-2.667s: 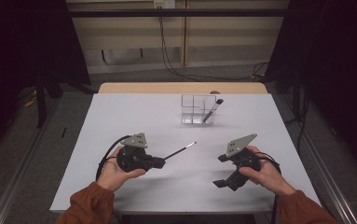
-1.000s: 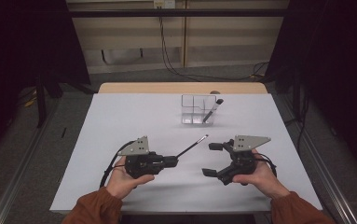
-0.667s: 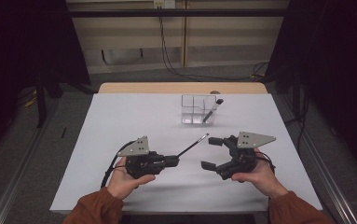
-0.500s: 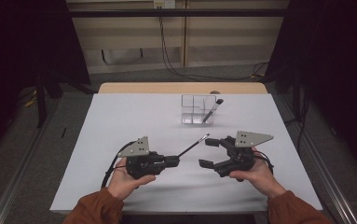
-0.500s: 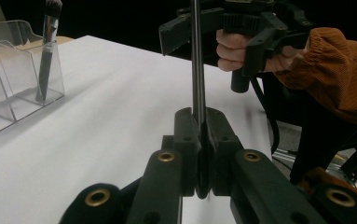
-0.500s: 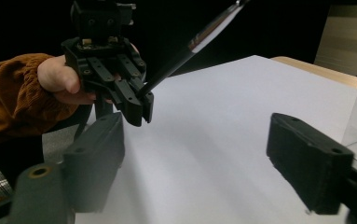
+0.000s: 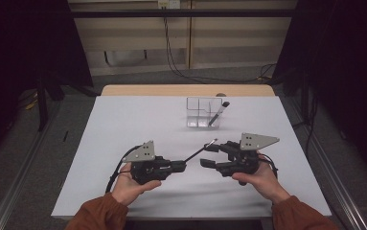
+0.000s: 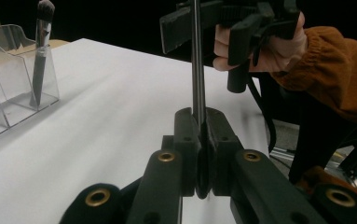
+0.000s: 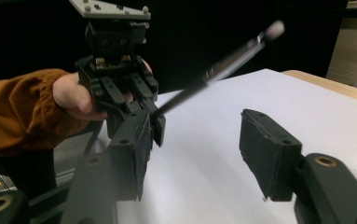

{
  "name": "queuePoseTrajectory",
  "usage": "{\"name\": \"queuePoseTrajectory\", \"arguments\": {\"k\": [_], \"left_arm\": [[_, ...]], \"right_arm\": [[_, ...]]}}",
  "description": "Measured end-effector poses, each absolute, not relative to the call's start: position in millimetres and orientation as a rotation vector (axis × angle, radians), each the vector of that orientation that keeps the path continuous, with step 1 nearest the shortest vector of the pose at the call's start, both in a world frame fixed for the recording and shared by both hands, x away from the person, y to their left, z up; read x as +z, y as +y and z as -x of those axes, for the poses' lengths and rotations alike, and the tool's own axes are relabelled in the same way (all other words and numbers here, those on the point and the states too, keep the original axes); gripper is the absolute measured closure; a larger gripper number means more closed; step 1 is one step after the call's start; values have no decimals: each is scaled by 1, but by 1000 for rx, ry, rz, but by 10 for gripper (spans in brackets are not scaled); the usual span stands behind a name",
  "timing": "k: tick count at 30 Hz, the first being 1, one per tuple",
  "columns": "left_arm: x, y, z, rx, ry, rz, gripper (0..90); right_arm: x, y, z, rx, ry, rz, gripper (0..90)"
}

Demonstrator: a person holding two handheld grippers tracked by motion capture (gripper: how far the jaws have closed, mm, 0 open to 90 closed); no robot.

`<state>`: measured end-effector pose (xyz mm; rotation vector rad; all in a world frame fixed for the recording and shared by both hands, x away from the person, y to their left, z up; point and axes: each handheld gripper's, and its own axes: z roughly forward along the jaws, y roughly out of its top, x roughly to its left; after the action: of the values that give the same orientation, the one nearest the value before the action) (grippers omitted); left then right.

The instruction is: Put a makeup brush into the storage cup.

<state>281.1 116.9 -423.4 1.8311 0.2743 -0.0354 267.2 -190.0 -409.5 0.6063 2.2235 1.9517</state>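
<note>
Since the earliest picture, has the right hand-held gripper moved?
Yes. The right hand-held gripper has shifted left, toward the brush held by the left one, judged against the clear organizer.

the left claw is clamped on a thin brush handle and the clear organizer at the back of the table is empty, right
Not quite. The left claw is clamped on the thin brush, but the clear organizer is not empty: a makeup brush stands tilted in its right-hand compartment. The high view shows it, and the left gripper view shows it too.

A white-topped table (image 7: pixel 123 124) stands on grey floor (image 7: pixel 18 158); beige wall panels (image 7: pixel 238 43) behind (cables, seemingly, hanging there).
</note>
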Motion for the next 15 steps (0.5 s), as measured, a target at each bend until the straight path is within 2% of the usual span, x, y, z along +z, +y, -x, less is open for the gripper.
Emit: {"name": "queuePoseTrajectory", "arguments": {"k": [3, 8, 15], "left_arm": [[-424, 116, -280, -35, 259, -1830, 848], [-425, 114, -280, -34, 252, -1846, 848], [-430, 108, -279, -37, 249, -1871, 848]], "right_arm": [[-409, -189, -268, 1965, 2220, -612, 483], [-409, -190, -269, 2015, 2247, -625, 635], [-408, -194, -271, 2068, 2209, -658, 710]]}}
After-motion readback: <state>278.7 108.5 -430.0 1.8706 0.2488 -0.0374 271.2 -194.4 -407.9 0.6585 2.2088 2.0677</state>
